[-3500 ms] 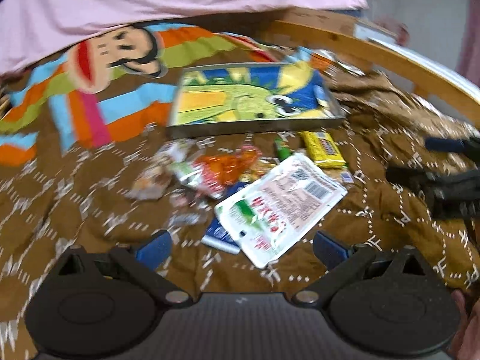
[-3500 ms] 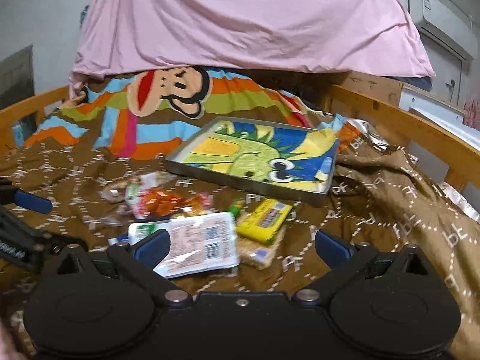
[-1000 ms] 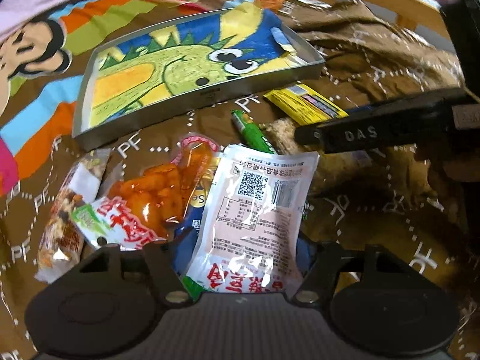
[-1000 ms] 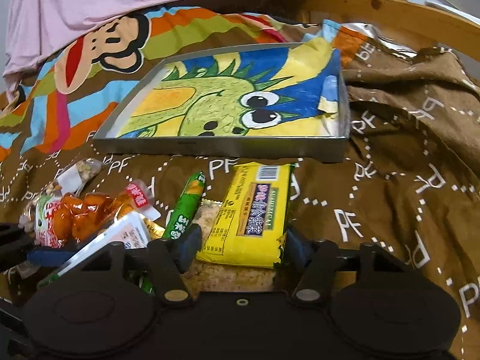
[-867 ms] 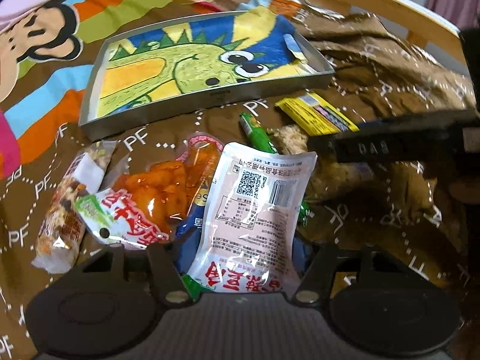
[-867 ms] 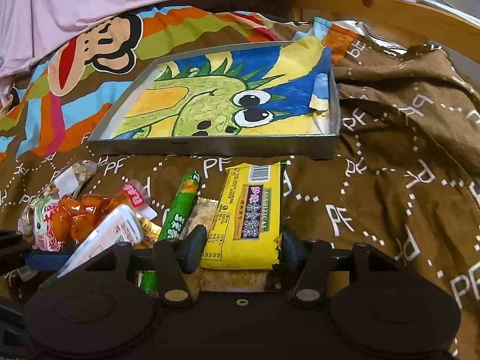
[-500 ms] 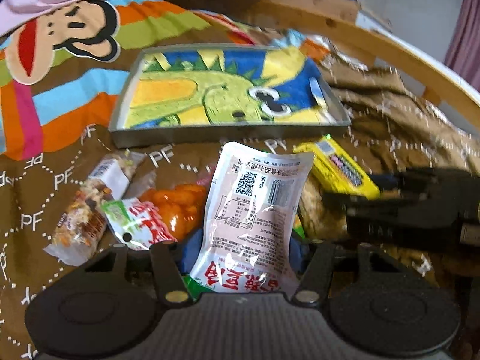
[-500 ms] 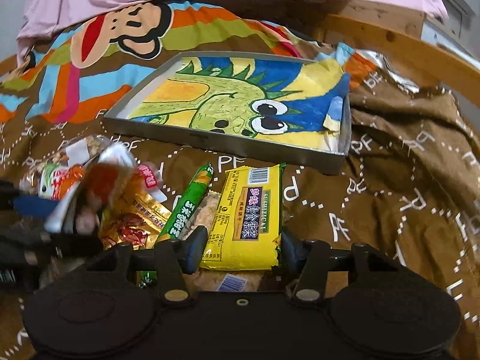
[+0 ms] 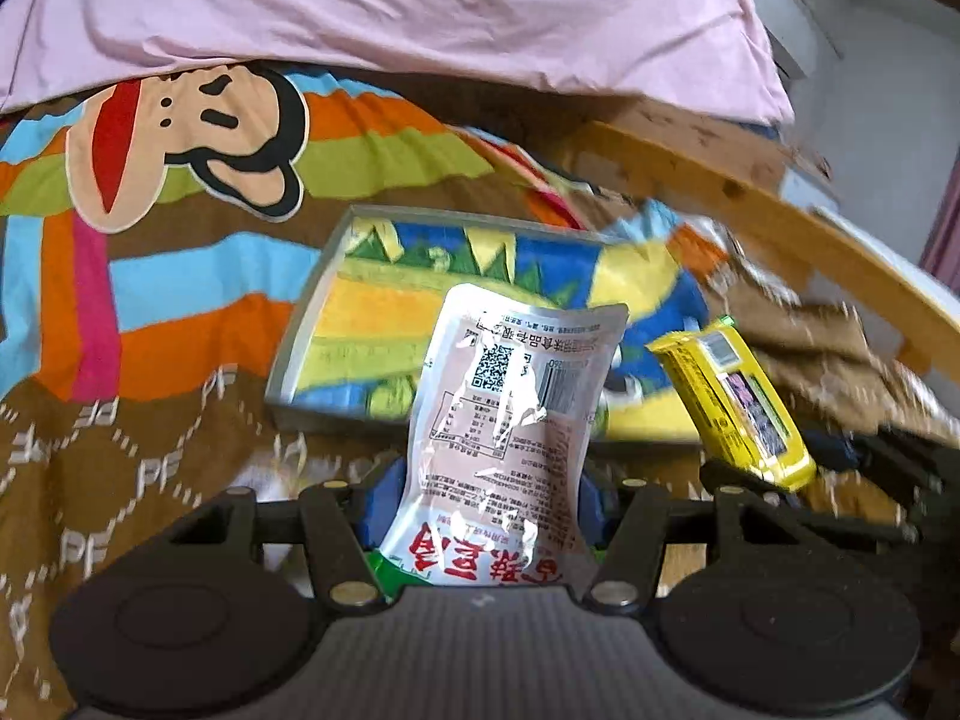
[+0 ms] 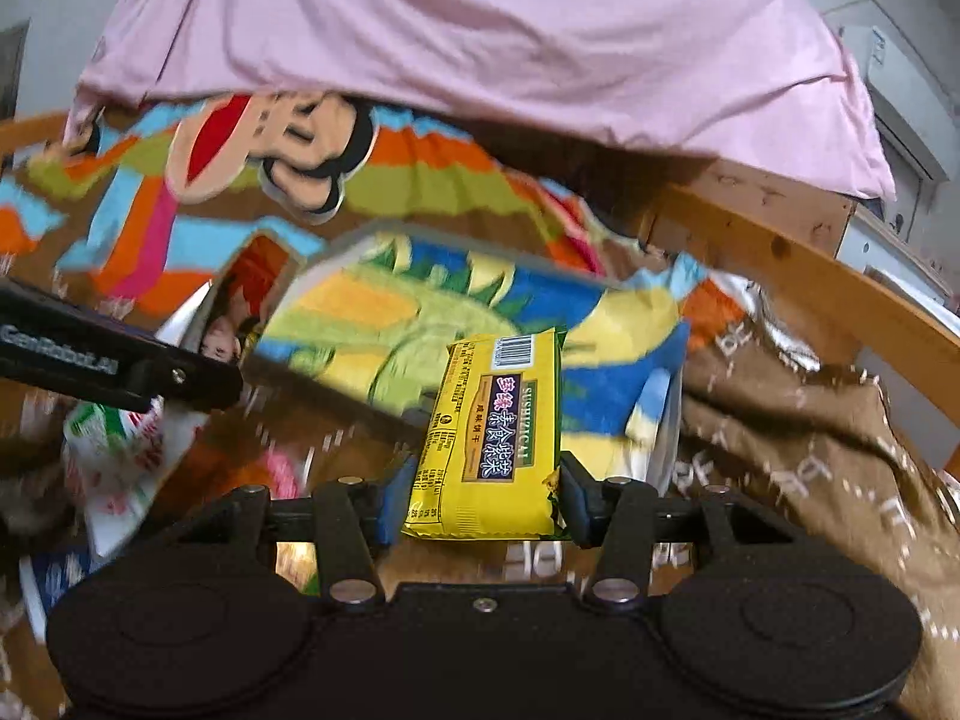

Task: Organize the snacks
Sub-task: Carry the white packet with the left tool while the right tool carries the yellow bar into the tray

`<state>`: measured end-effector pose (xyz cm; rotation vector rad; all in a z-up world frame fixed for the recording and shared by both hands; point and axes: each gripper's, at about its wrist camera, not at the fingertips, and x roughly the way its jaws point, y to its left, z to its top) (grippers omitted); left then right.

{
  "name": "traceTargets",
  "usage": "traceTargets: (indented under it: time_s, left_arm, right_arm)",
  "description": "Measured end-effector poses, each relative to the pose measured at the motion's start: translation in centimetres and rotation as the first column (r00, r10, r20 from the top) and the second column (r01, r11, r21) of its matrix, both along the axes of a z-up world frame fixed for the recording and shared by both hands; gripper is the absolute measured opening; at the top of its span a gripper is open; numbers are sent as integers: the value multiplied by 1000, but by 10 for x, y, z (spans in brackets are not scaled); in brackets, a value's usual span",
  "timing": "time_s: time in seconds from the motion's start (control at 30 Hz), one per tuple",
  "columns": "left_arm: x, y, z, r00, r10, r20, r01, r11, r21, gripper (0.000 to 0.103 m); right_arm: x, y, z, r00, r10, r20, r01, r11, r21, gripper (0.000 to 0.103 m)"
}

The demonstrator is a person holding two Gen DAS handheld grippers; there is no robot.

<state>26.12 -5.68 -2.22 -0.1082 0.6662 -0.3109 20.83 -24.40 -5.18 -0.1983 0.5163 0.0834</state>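
The left gripper (image 9: 487,501) is closed on the bottom end of a silvery white snack pouch (image 9: 510,420). The pouch stands tall, its long side pointing up and away toward the tray (image 9: 300,354) with the dinosaur picture. Its barcode end is on top.

The right gripper (image 10: 480,495) is squeezed tight on a yellow snack pack (image 10: 492,438). The pack also stands on end, long side up, barcode at the top. It is in front of the tray, maybe above its near edge, but the picture is blurry there. Under both lies the brown blanket (image 10: 798,450).
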Motion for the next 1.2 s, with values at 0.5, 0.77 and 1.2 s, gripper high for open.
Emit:
traceTargets:
  time_s: [0.5,0.77,1.2]
  left_arm:
    - [156,-64,-16,998,63,-18,-64,992,-112,62]
    - [168,-80,-51,991,92,-93,-97,994,-58,62]
    - [165,-90,-50,985,89,-147,-96,995,-38,81]
  right_arm:
    - [101,-59,-30,995,-99,-3,99,988,116,52]
    - [125,-69,-52,991,-112,-71,120,984,129,52]
    - [135,-68,-60,988,-139,-69,149,974,172,77]
